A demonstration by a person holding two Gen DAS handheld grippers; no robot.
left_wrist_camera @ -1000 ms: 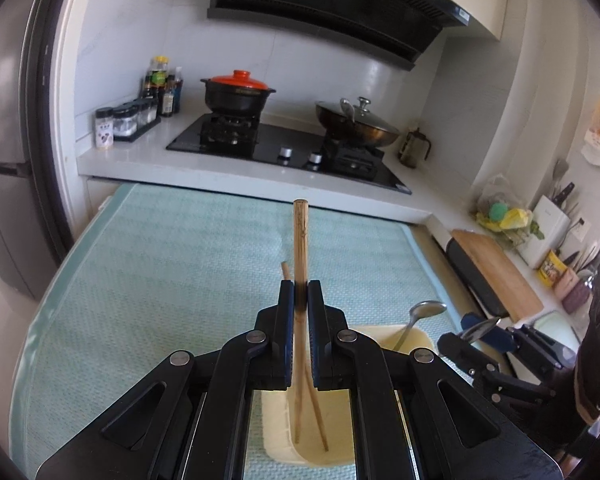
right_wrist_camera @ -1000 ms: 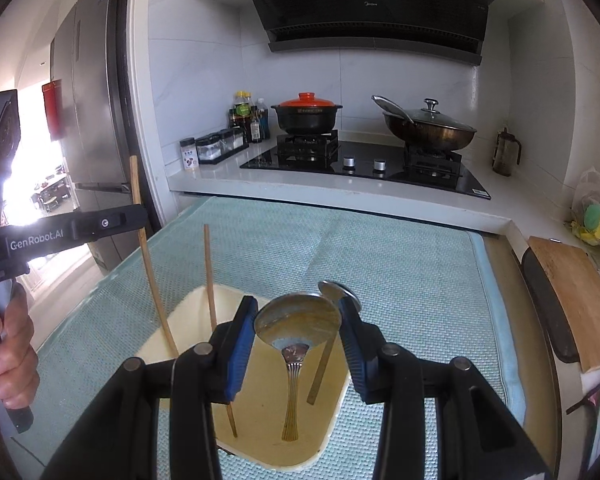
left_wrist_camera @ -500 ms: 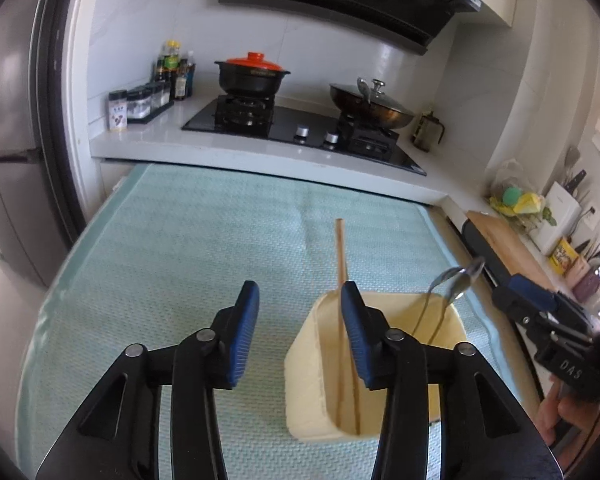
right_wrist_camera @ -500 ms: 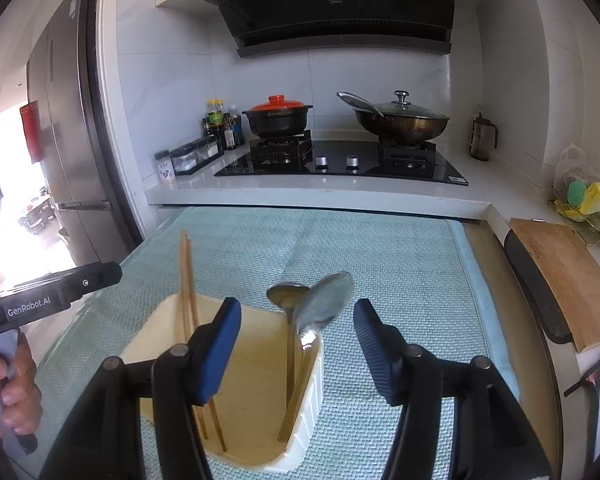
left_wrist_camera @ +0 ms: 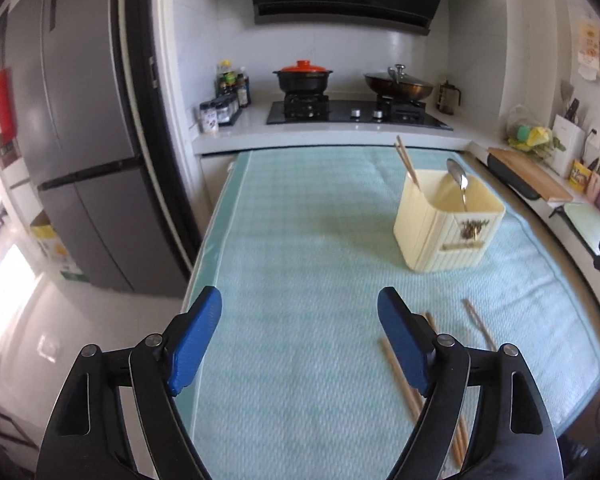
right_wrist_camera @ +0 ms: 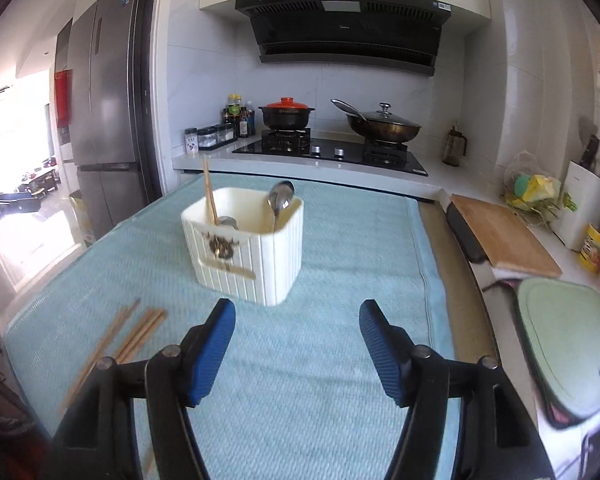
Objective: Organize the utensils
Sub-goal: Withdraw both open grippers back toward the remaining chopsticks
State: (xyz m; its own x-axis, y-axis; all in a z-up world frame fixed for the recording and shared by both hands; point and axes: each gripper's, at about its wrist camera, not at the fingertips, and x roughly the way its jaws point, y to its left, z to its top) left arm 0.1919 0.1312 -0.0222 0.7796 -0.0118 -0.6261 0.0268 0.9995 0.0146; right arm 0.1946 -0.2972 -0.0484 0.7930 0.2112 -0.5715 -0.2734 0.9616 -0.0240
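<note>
I have both tongs over the surface [left_wrist_camera: 300, 240], which is covered by a pale green mat. My left tongs [left_wrist_camera: 300, 340] are released, jaws opening, nothing between the blue pads. My right tongs [right_wrist_camera: 298, 348] are likewise released and opening, also empty. The cream utensil holder [right_wrist_camera: 256, 256] stands upright on the mat, well ahead of both tongs. Inside it I see a pair of chopsticks [right_wrist_camera: 210, 196] leaning at its left side and a spoon [right_wrist_camera: 280, 200] at its right, bowl up. Loose chopsticks [right_wrist_camera: 132, 336] lie flat on the mat, just beside my right tongs' left finger, apart from the holder.
</note>
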